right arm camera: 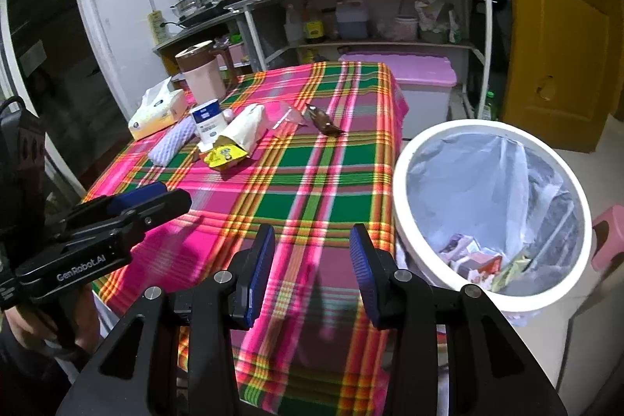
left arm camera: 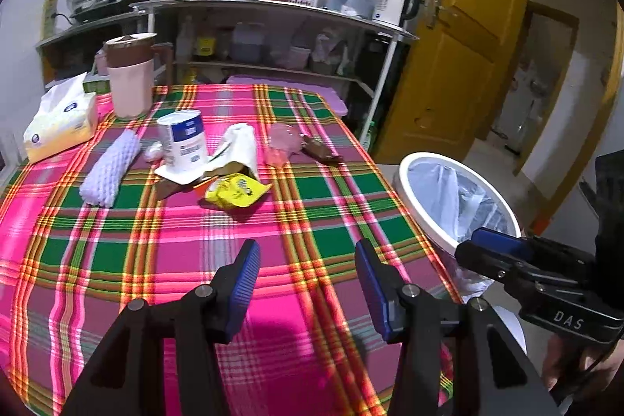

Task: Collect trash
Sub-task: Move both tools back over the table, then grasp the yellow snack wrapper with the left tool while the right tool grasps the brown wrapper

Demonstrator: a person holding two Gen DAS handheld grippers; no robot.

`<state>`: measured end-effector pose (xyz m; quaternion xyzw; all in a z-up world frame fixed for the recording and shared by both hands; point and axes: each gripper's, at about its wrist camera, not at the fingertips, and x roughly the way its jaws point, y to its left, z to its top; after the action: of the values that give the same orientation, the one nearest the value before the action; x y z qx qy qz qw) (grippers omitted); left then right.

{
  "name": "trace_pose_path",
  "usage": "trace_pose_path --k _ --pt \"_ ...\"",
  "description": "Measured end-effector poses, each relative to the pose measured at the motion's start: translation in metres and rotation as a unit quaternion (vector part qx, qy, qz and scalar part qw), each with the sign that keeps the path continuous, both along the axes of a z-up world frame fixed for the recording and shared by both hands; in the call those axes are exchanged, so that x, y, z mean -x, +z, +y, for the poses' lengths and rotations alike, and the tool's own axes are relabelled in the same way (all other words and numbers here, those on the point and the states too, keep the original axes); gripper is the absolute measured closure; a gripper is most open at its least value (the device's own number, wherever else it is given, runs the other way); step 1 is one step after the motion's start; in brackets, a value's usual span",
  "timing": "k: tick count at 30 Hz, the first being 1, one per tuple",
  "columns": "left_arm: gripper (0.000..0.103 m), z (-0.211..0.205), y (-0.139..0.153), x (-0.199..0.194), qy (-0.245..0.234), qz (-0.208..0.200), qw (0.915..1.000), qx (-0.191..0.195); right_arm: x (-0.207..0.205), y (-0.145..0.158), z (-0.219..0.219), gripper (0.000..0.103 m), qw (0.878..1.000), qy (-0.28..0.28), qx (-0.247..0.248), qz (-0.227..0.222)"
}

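1. Your left gripper (left arm camera: pixel 308 262) and right gripper (right arm camera: pixel 310 246) both hovered with jaws apart, holding nothing.
2. The bin (right arm camera: pixel 401 182) beside the worktop (left arm camera: pixel 331 221) already held several wrappers, so collection looked partly done.
3. Left on the cloth: one yellow packet (left arm camera: pixel 236 192), one brown wrapper (left arm camera: pixel 321 149), one pink film (left arm camera: pixel 282 141), one paper bag (left arm camera: pixel 240 145).

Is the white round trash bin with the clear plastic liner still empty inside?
No, the white round trash bin already holds several crumpled wrappers and small cartons at the bottom of its clear liner, seen in the right wrist view.
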<state>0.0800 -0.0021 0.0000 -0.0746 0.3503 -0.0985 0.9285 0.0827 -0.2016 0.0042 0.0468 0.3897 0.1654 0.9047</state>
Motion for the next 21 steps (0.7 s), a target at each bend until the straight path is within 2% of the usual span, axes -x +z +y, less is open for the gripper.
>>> trace_pose_path --k 9,12,14,21 --pt "0.053 0.020 -0.003 -0.015 0.024 0.011 0.9996 0.000 -0.016 0.002 0.011 0.061 1.000 0.014 -0.010 0.001" --pt "0.051 0.028 -0.005 -0.023 0.033 0.016 0.9993 0.002 -0.022 0.001 0.014 0.050 1.000 0.017 -0.010 0.001" --pt "0.047 0.034 -0.007 -0.031 0.039 0.018 0.9991 0.004 -0.026 0.001 0.015 0.050 1.000 0.018 -0.010 0.001" --pt "0.046 0.044 -0.015 -0.057 0.050 0.030 0.9983 0.003 -0.044 0.000 0.019 0.050 1.000 0.017 -0.003 0.004"
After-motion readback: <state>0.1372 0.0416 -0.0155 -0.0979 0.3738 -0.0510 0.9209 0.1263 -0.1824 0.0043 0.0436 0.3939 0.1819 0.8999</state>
